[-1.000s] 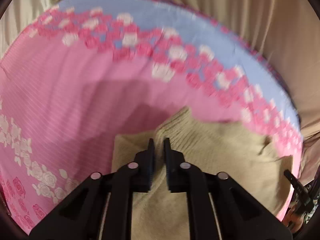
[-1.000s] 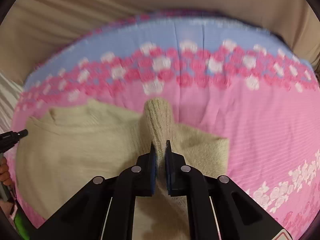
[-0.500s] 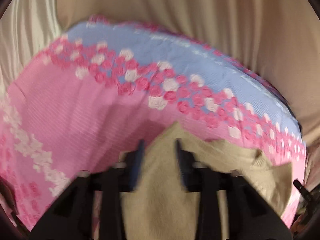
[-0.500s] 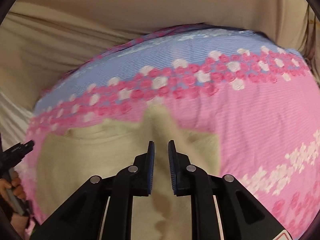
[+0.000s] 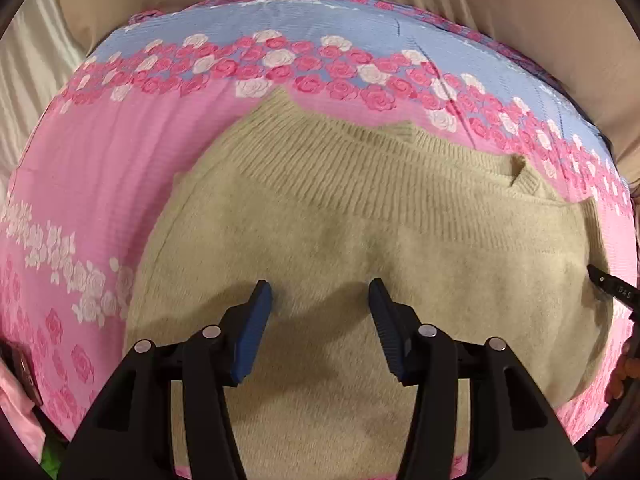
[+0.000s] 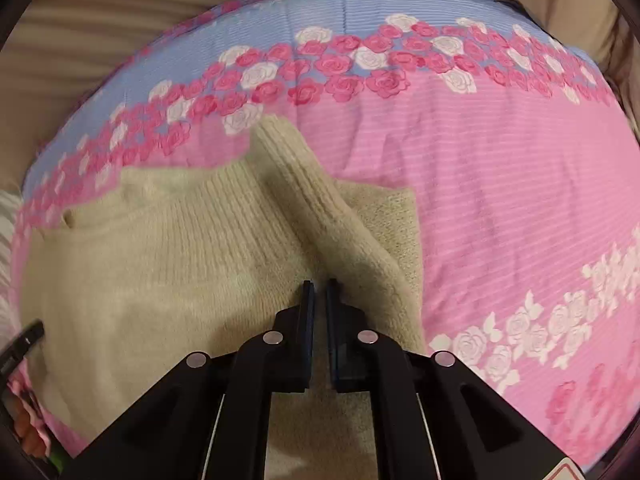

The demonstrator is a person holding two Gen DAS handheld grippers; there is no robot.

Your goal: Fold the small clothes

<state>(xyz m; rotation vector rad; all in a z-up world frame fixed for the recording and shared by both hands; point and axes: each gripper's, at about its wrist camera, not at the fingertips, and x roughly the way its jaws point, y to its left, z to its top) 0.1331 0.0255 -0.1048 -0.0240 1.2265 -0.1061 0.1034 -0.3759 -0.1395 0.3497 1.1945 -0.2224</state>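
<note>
Sweater [image 5: 360,240], beige knit, spread on a bed over the pink rose-print cover [image 5: 120,160], ribbed band [image 5: 392,168] at the far edge toward the blue stripe. Left tool [image 5: 320,312] opened wide, hovering just above the fuzzy middle of the cloth, nothing between its pads. Right tool [image 6: 321,292] drawn narrow, only a slim gap between the pads, set at the foot of a raised ribbed ridge [image 6: 304,200] running away toward the roses; cannot tell whether any cloth is pinched there. Likely step: a fold just laid over, with one layer showing beneath at the right edge, and smoothing or regripping now due. Next move, by judgement: flattening that ridge, then picking matching points on a free edge with both tools, closing on all layers at once, and lifting evenly to keep the thick knit from slumping or dragging the cover along.
</note>
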